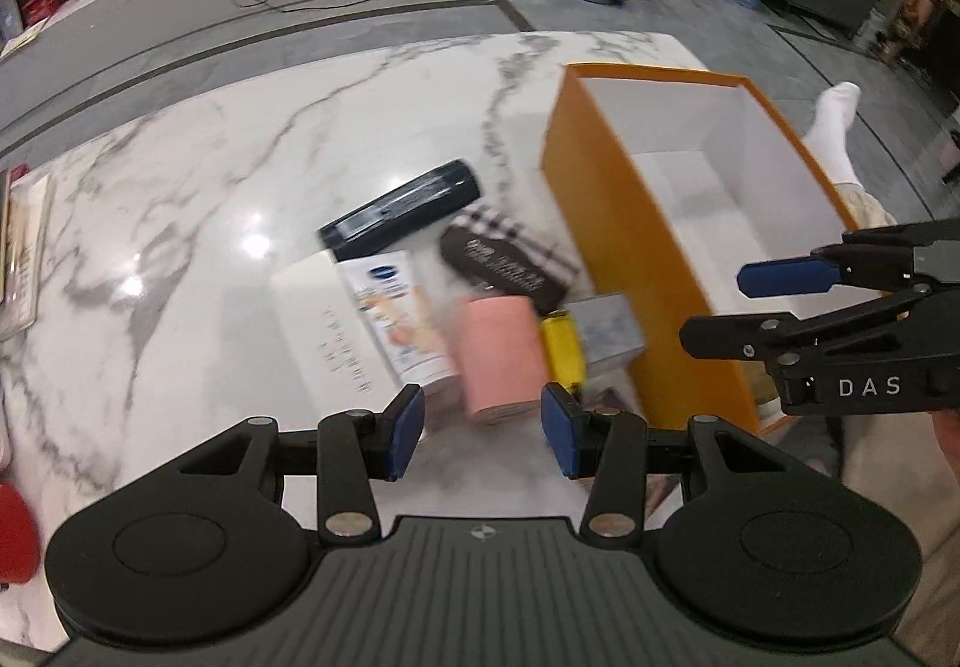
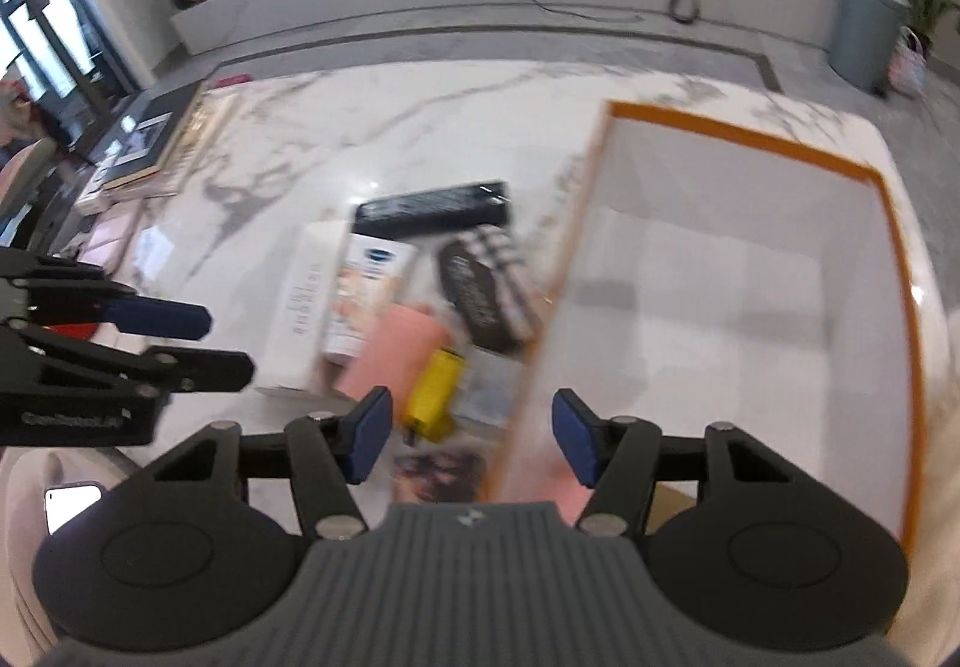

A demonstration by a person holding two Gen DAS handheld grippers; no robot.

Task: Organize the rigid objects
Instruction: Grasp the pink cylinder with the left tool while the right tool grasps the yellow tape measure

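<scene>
Bare marble table (image 1: 198, 175) spread wide at left. The left gripper (image 1: 483, 430) hung open, empty, above the pink roll (image 1: 498, 358) in the clutter beside the orange box (image 1: 591, 223). The right gripper (image 2: 471, 436), open, straddled the box's near wall.
</scene>
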